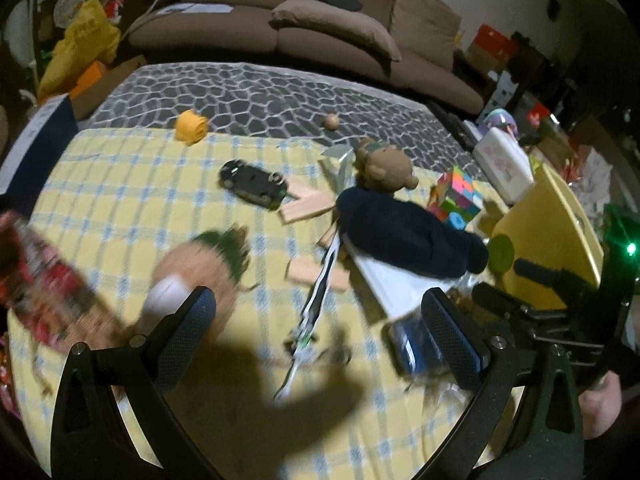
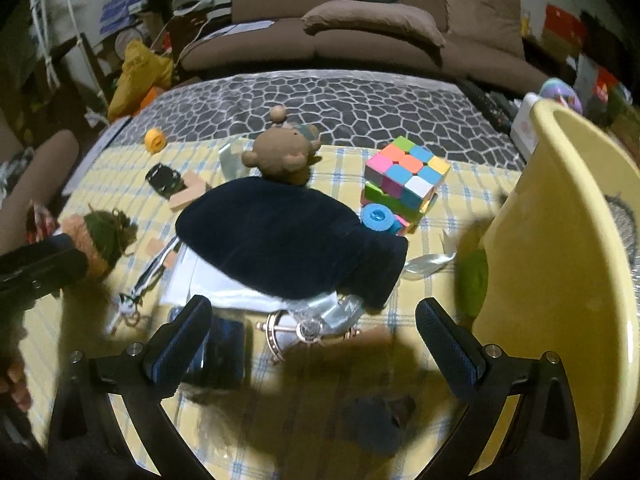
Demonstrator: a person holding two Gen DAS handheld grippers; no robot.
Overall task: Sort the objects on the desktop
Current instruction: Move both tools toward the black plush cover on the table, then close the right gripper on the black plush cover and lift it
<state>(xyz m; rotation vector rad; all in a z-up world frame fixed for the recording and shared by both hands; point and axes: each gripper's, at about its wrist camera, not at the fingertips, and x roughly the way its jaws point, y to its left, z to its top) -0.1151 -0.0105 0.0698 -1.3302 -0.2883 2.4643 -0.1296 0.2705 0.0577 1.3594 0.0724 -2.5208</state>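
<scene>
Table (image 2: 120, 168) under a yellow checked cloth, cluttered. Yellow tub (image 2: 560, 240) stands just right of the right gripper (image 2: 314, 346); that gripper's jaws are spread wide, nothing between them. Dark navy pouch (image 2: 280, 236) lies straight ahead of those jaws, brown monkey toy (image 2: 280, 156) at its far end. Colour cube (image 2: 404, 178) ahead and right, atop a green block, a blue roll (image 2: 376, 218) touching its near side. Left gripper (image 1: 318, 334): jaws wide apart, holding nothing. Blurred brown-and-green knitted toy (image 1: 208, 264) just beyond its left jaw. Black toy car (image 1: 254, 182) farther ahead, wooden blocks (image 1: 308, 206) beside it. Orange tape roll (image 1: 191, 126) far ahead, left.
</scene>
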